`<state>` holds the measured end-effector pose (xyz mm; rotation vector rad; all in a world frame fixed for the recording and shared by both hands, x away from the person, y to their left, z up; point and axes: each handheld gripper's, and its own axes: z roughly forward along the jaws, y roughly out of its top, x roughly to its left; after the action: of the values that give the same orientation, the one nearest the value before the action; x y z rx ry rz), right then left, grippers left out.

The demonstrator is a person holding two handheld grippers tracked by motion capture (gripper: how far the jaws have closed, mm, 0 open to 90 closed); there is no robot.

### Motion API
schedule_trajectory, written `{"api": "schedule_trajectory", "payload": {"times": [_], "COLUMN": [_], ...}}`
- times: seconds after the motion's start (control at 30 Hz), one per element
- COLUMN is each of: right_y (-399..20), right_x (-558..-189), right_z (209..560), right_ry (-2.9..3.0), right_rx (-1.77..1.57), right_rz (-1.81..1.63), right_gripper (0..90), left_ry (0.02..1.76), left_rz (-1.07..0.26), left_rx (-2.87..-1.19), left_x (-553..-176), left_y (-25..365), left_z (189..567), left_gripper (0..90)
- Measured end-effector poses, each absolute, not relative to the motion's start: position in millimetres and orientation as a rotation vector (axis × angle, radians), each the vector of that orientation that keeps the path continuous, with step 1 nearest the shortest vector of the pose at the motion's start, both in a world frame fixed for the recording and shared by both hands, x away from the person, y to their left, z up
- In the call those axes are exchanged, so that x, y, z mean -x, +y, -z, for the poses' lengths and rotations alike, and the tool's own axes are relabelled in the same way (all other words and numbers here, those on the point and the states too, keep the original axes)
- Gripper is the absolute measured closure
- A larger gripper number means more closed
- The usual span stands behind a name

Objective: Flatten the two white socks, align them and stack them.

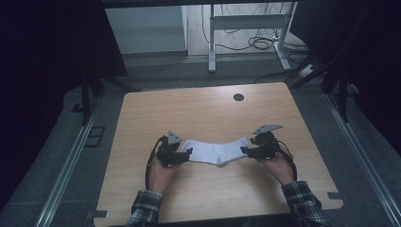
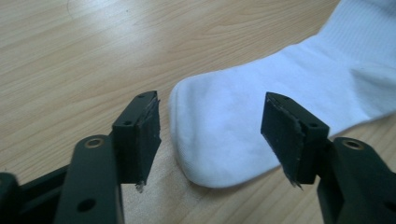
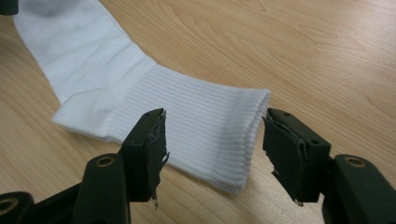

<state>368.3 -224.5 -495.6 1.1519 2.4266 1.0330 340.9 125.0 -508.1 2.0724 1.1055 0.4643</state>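
A white sock [image 1: 217, 152] lies flat on the wooden table [image 1: 198, 113], bent at the heel. Its rounded toe end [image 2: 224, 126] points at my left gripper [image 1: 189, 152], whose jaws stand apart on either side of the toe without pressing it [image 2: 210, 135]. The ribbed cuff [image 3: 205, 116] lies at my right gripper [image 1: 243, 150]; there too the jaws are spread, with the cuff's edge between them and the pads off the cloth [image 3: 212, 144]. Each gripper is held by a hand in a plaid sleeve.
A dark round hole [image 1: 239, 97] sits near the table's far edge. Behind the table stand a white desk frame [image 1: 211, 42] and loose cables [image 1: 262, 43] on the floor. Metal rails [image 1: 71, 161] run along both sides.
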Motion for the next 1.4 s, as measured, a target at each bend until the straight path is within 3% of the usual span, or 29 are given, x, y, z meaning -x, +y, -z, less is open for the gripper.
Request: {"api": "schedule_trajectory", "payload": {"times": [1.4], "right_y": [-254], "right_x": [-325], "right_z": [482], "right_ry": [2.402], "right_rx": [-1.104], "right_rz": [-1.075], "right_gripper": [25.1], "left_ry": [1.020], "left_rz": [-0.399], "left_rx": [-2.053], "left_x": [-287], "left_y": [143], "left_z": [491], "left_gripper": [21.0]}}
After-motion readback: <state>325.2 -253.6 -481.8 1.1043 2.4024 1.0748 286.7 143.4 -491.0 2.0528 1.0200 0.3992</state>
